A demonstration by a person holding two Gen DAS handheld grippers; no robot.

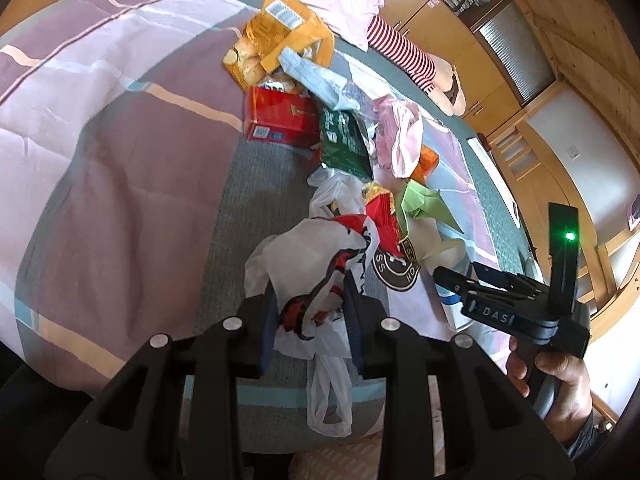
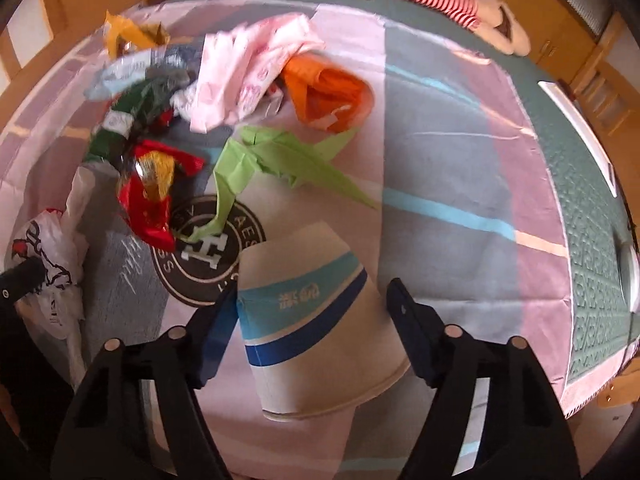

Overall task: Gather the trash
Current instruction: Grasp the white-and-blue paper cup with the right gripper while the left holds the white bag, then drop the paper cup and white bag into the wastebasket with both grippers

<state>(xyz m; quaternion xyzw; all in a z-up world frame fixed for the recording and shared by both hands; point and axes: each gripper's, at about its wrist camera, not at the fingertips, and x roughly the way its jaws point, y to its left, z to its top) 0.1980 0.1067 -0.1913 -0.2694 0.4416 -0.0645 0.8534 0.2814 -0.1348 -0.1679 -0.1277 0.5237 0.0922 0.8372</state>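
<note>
Left gripper (image 1: 310,312) pinches a crinkled plastic bag (image 1: 308,280); right gripper's (image 2: 312,312) wide jaws straddle a tapered paper cup (image 2: 316,320) lying rim-toward-camera.

Left wrist view rides right behind the left gripper (image 1: 310,304), angled down across the bed (image 1: 120,152), close on the white plastic bag (image 1: 304,264), with the right gripper (image 1: 460,280) off to its right. Right wrist view looks steeply down past the right gripper (image 2: 312,312), tight on the paper cup (image 2: 316,320). Both catch the bag (image 2: 48,256), the green paper (image 1: 420,204) (image 2: 280,160) and the round logo (image 1: 396,272) (image 2: 208,256).
</note>
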